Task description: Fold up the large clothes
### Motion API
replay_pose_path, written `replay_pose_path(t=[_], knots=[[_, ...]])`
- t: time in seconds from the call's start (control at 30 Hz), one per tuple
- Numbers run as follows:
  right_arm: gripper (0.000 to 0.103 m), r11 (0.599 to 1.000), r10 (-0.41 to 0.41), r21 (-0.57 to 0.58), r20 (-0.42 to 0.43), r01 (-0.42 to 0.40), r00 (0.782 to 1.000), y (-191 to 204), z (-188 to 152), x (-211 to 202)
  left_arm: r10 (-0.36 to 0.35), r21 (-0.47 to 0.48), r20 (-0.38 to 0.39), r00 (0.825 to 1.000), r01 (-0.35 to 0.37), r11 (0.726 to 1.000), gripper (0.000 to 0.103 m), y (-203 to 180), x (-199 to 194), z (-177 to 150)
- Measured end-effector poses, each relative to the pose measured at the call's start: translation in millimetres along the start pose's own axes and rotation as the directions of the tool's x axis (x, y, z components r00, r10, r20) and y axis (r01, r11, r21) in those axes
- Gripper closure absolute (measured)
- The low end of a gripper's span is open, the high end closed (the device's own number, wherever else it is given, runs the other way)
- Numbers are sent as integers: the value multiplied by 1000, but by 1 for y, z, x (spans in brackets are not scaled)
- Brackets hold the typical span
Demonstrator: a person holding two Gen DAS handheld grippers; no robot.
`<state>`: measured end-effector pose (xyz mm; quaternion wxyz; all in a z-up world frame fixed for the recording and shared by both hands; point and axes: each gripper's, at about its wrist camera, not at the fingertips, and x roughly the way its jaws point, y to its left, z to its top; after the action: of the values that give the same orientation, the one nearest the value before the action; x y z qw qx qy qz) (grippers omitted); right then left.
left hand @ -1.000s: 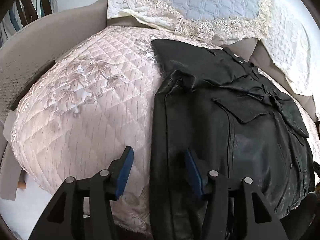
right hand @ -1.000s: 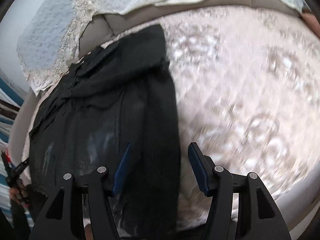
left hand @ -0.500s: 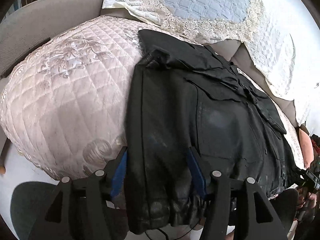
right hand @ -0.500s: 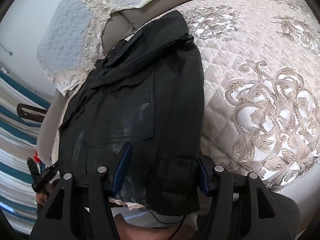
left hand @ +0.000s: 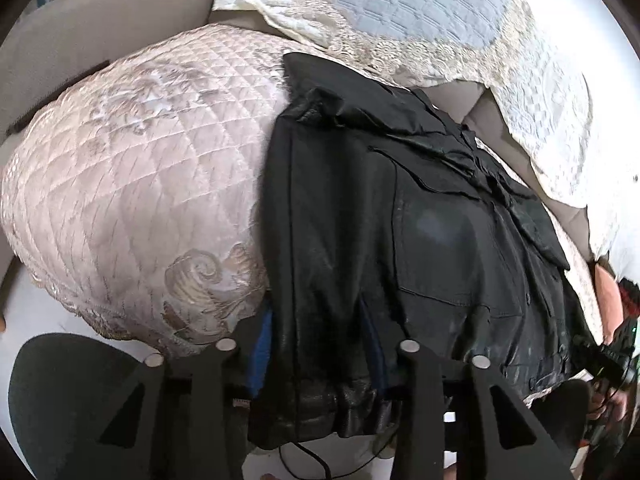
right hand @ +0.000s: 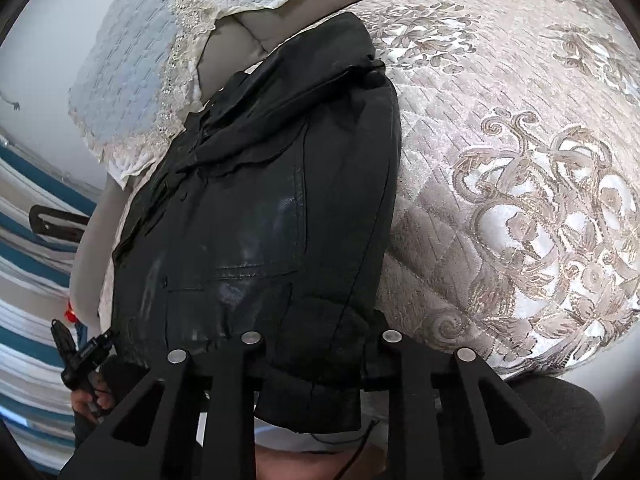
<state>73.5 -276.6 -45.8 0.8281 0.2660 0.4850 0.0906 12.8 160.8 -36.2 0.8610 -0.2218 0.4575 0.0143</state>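
Nearest the left wrist camera, the left gripper [left hand: 320, 344] straddles the ribbed hem [left hand: 320, 404] of the black leather jacket [left hand: 400, 220]; its blue pads [left hand: 258, 356] sit wide on either side of the hanging edge, so the jaws look parted and not yet pinched. The right gripper [right hand: 316, 344] likewise brackets the other hem corner [right hand: 312, 396], but its pads are hidden behind the leather, so I cannot tell whether it has bitten down.

The jacket lies buttoned and face up on the quilted beige sofa cover [left hand: 140, 200], its hem draped over the front edge, collar [left hand: 360, 120] towards the lace-trimmed backrest throw [left hand: 400, 20].

The main risk, as I judge it, is a shallow or one-sided bite: thick, slick leather could slip from one gripper during the lift, skewing the fold. A thin black cord [left hand: 304, 460] dangling under the hem might snag too. Dragging rather than lifting could also rumple the sofa cover.
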Motion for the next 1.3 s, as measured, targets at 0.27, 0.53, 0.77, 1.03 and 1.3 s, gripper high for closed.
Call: replay_pose_path(t=[0.27, 0.53, 0.77, 1.03, 1.3], knots=[[81, 999, 21, 30, 3, -21, 1000, -11, -1, -4, -102, -137, -1, 995, 101, 985, 68, 24, -7, 2], [83, 1000, 17, 4, 1, -17, 1000, -9, 0, -2, -8, -63, -6, 1000, 8, 998, 68, 10, -5, -5], [95, 999, 32, -13, 14, -32, 999, -6, 1, -7, -35, -116, -42, 999, 30, 993, 86, 23, -7, 1], [97, 990, 138, -27, 84, -136, 987, 8, 1, -39, -163, -139, 31, 986, 166, 976, 99, 20, -40, 13], [97, 969, 244, -79, 145, -234, 959, 25, 2, -61, -252, -75, 128, 959, 263, 962, 100, -3, -79, 37]])
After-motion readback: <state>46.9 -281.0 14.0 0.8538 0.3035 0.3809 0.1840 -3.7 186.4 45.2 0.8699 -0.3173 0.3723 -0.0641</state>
